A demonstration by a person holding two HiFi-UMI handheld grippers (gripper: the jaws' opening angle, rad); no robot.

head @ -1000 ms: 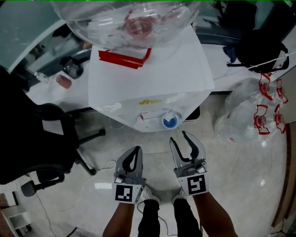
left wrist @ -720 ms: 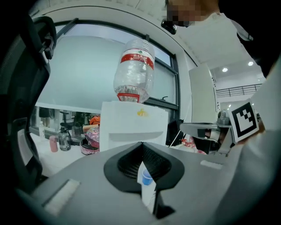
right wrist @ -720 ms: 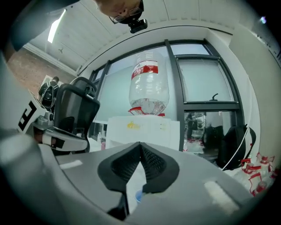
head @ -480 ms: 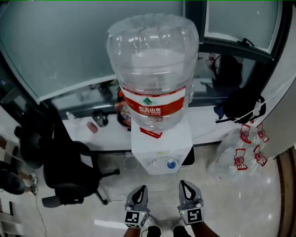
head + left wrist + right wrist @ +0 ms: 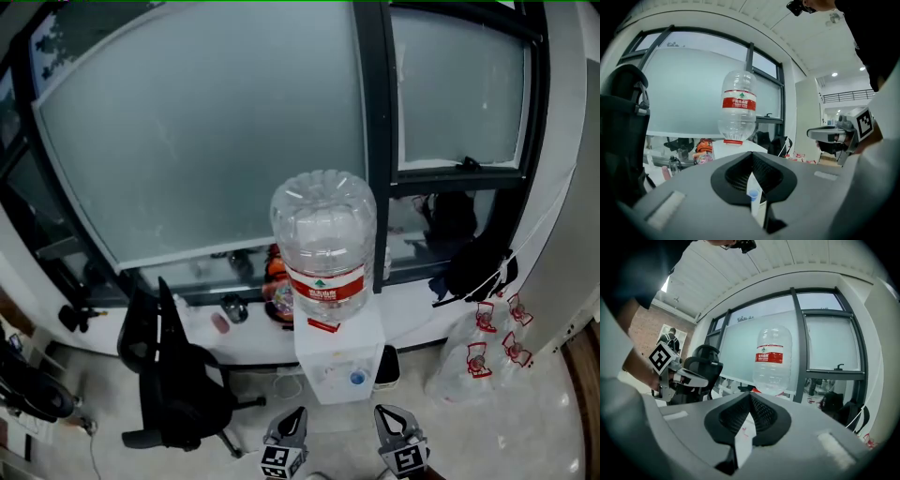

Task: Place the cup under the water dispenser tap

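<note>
White plastic makes up the water dispenser (image 5: 339,361), which stands at twelve o'clock from the two grippers, with a big clear bottle (image 5: 323,244) upended on top and a small blue tap (image 5: 357,379) on its front. The left gripper (image 5: 296,415) and the right gripper (image 5: 385,413) hang side by side at the bottom of the head view, both pointing roughly level at the dispenser and well apart from it. Each is clenched tip against tip on nothing. Through the slit below the left tips only the dispenser front and its tap show, and through the right one only the white front. No cup shows in any view, so where it stands cannot be told. A black office chair (image 5: 173,384) sits at about ten o'clock and a clear plastic heap (image 5: 480,361) with red handles at about two o'clock. The task looks to be at its very start. The next move calls for finding the cup, opening one pair of jaws and closing them gently round its wall so it does not crush
</note>
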